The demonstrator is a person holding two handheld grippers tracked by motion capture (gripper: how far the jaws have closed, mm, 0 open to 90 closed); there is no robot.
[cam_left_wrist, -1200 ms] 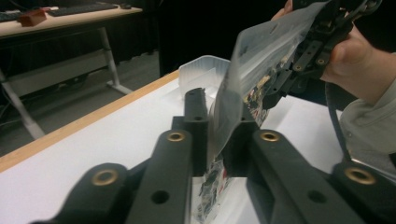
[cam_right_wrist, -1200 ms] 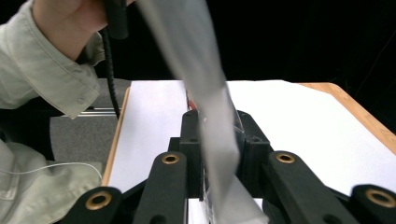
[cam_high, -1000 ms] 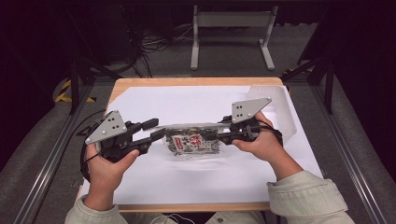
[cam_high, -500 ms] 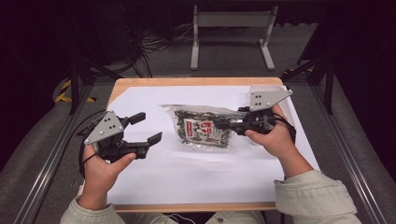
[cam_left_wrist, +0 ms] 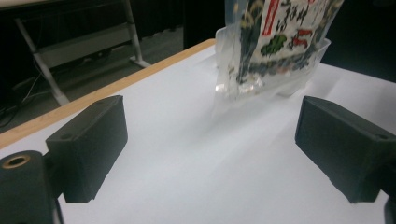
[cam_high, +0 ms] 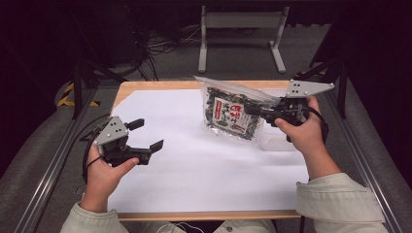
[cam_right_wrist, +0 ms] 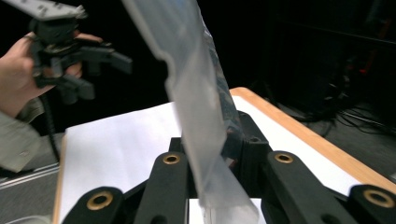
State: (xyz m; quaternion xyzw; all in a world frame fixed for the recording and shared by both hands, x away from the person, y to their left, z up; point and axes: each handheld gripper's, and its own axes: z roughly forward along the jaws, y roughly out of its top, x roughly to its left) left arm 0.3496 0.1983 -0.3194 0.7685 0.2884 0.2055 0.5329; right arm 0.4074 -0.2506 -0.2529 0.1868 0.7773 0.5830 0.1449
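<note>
Paper, a wide white sheet [cam_high: 194,170] over the wooden table [cam_high: 160,85], lies beneath both grippers. Clamped edgewise in the right gripper [cam_high: 255,111], a clear plastic bag of dark printed snack packets [cam_high: 228,115] hangs clear, probably for carrying. Beyond it sits a clear tub [cam_left_wrist: 299,74] (possibly the destination). The left gripper [cam_high: 146,135], jaws just opened wide and empty, hangs well apart.

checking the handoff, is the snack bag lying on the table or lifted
Lifted: the right gripper is shut on the snack bag, which hangs above the white sheet.
</note>
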